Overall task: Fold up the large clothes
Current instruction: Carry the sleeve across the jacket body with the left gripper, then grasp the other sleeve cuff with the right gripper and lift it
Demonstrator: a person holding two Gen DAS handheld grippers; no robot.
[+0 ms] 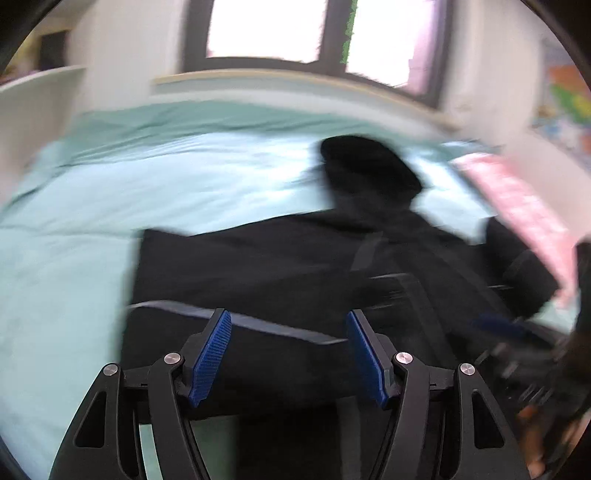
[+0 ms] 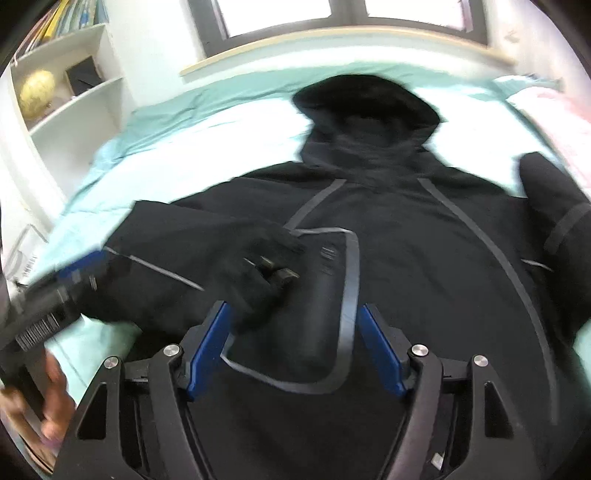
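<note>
- Left wrist view: the left gripper [image 1: 289, 325] has its jaws apart with nothing between the blue pads; below it the black jacket [image 1: 258, 266] lies flat on the pale green bed [image 1: 92, 192]; the picture is blurred.
- Right wrist view: the right gripper [image 2: 293, 319] is also parted and holds nothing; the jacket is spread under it, hood [image 2: 365, 103] toward the window [image 2: 277, 14]; one sleeve [image 2: 207, 240] lies folded across the front.

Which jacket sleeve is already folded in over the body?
The sleeve on the picture's left, cuff lying across the jacket front. The other sleeve lies out toward the pink bedding.
</note>
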